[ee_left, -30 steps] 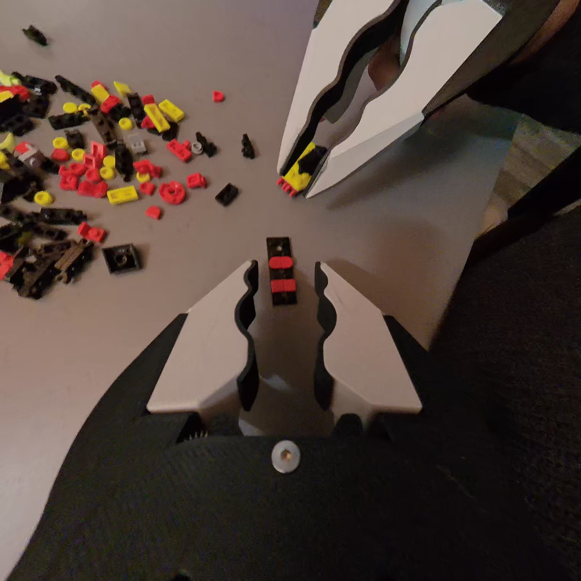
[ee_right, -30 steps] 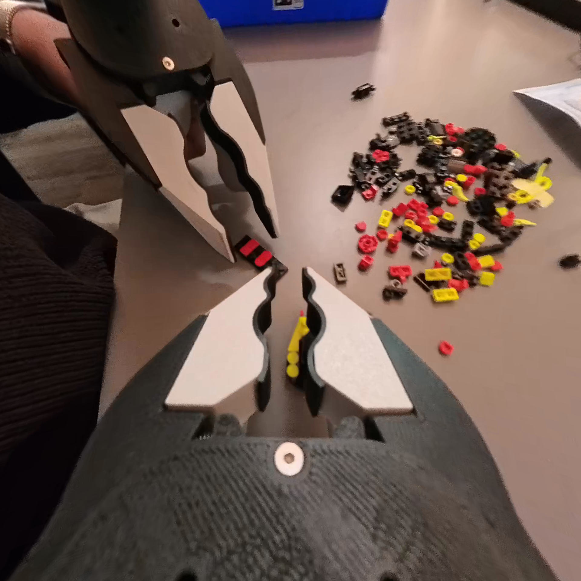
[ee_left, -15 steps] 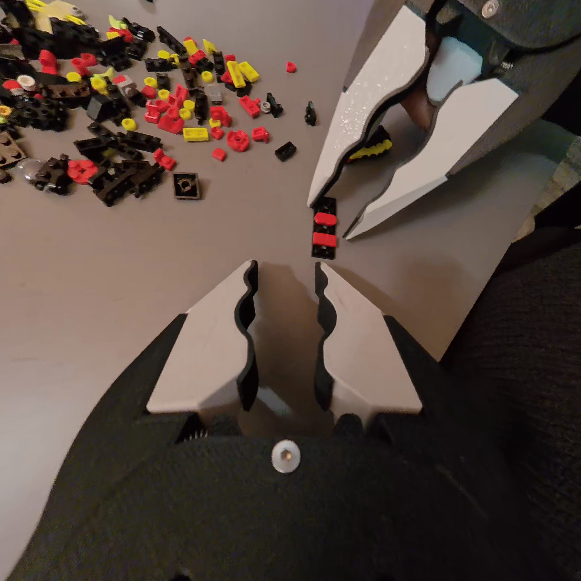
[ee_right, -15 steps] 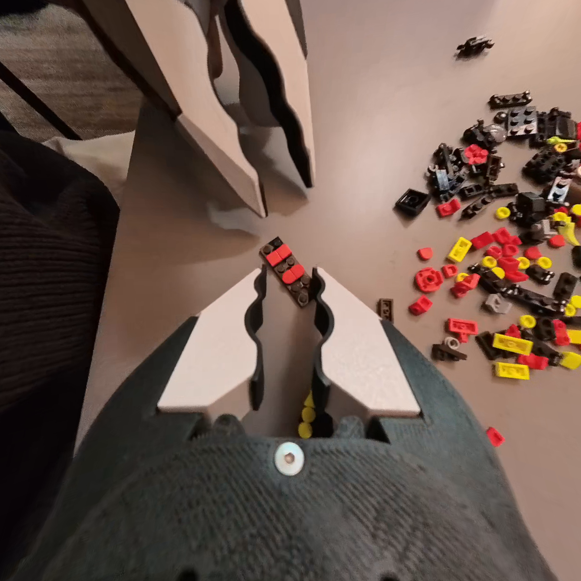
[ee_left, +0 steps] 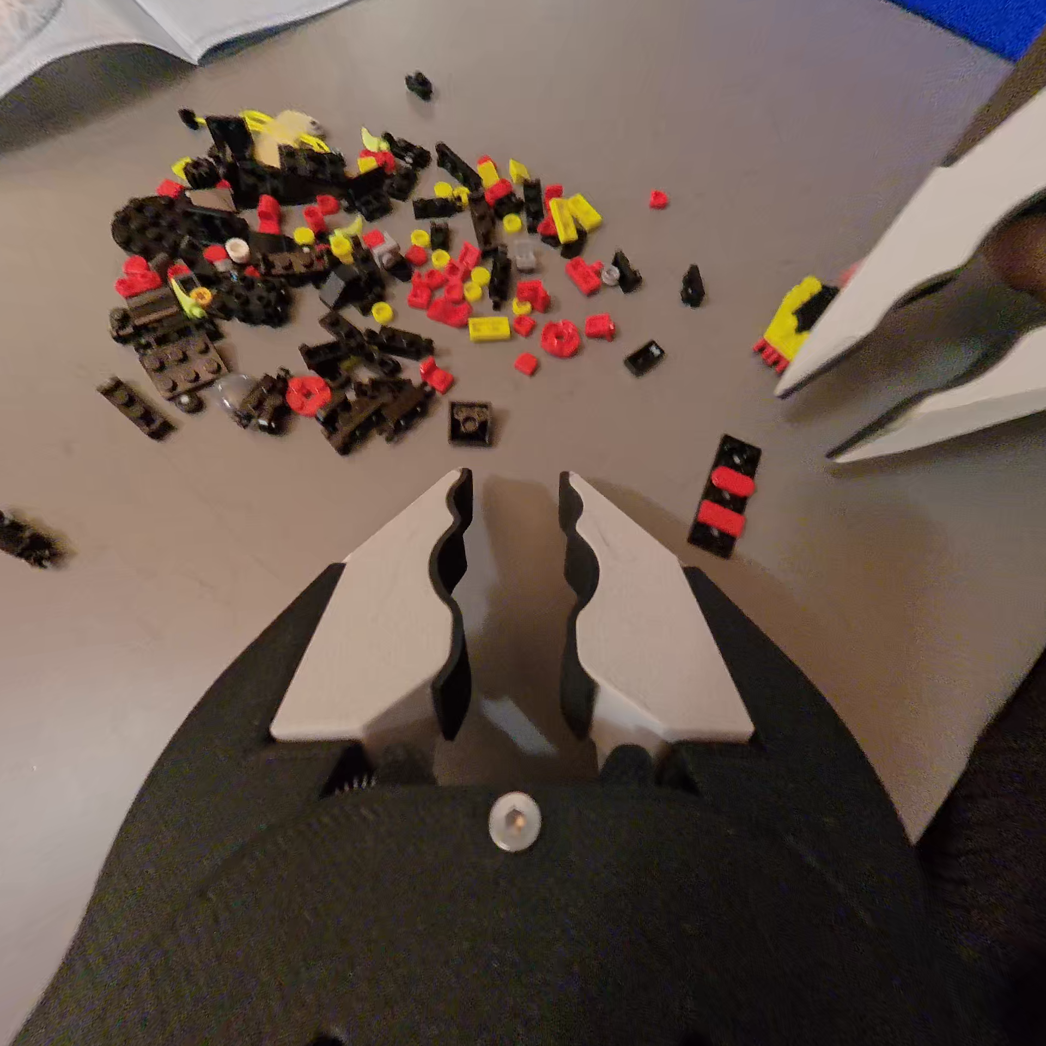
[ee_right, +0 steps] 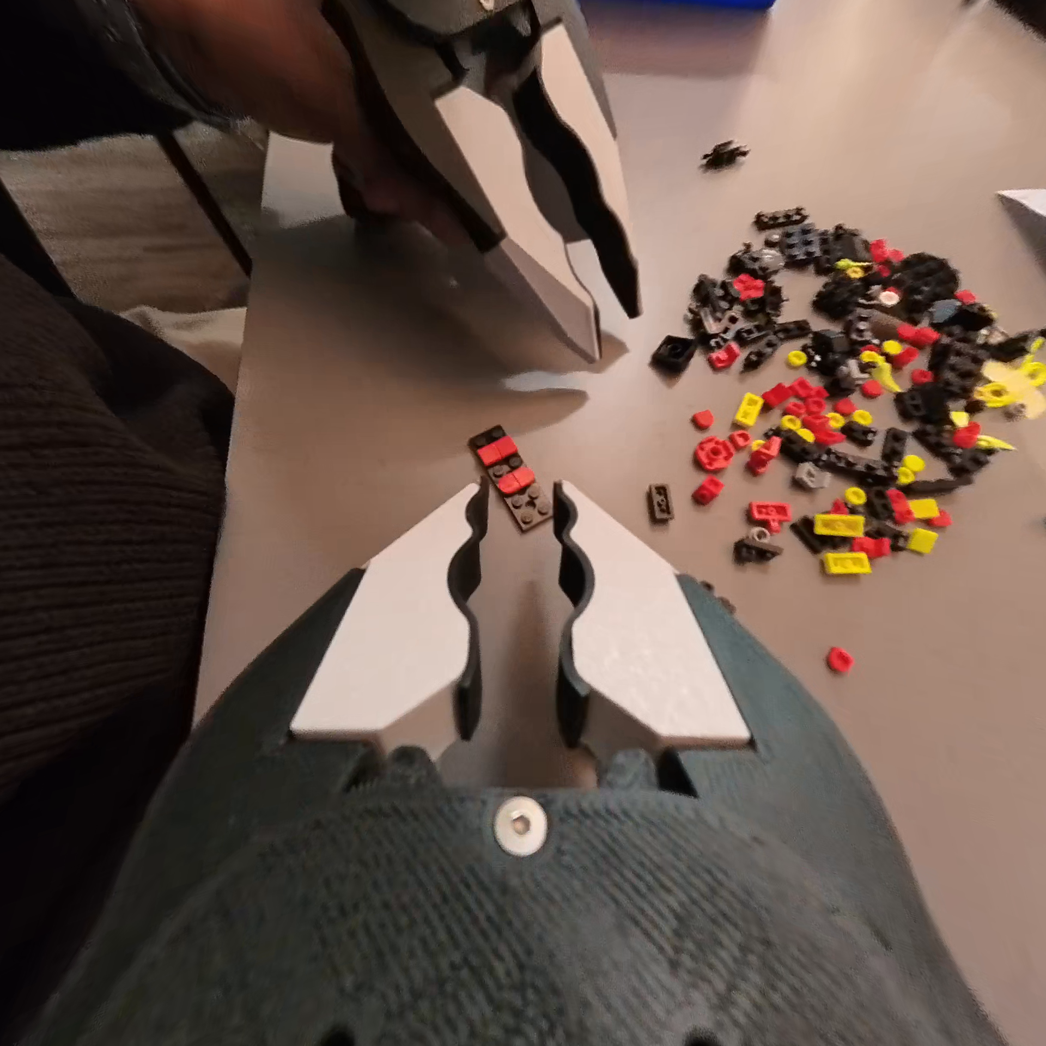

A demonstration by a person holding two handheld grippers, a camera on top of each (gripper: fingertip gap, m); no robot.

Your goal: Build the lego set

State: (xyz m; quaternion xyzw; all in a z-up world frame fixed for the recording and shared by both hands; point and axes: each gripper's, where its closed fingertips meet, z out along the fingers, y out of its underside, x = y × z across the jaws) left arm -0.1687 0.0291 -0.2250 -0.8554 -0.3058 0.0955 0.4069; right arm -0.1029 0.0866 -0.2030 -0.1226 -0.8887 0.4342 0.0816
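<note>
**Q:** Left camera first. What are your fingers doing?

**A:** My left gripper (ee_left: 515, 481) hangs over bare table (ee_left: 170, 594), fingers apart and nothing between them. The loose bricks (ee_left: 368, 271) lie ahead and to the left. I judge I'm aimed that way to fetch the next piece.

**Q:** And the part you're building?

**A:** The black plate (ee_left: 724, 504) with two red pieces on top lies flat, just right of my left fingertips and touching neither gripper. My right gripper (ee_left: 806, 424) comes in from the right edge, tips near the plate's far end.

**Q:** Anything unclear there?

**A:** A yellow and black piece (ee_left: 789, 322) pokes out from behind the right gripper's upper finger. I can't tell if they touch. That gripper is cut off by the frame and blurred. A sheet of paper (ee_left: 170, 28) is cropped at the top.

**Q:** Now the right camera.

**A:** My right gripper (ee_right: 519, 488) is spread too and holds nothing. The black plate (ee_right: 509, 475) sits at the mouth of its fingers, its near end just between the tips, probably so I can close on it or steady it. My left gripper (ee_right: 611, 334) hovers beyond it, tips pointing down near the loose bricks (ee_right: 849, 396).

**Q:** What's hidden?

**A:** The yellow piece doesn't show. Motion smears the hand (ee_right: 317, 102) on the left gripper.
</note>
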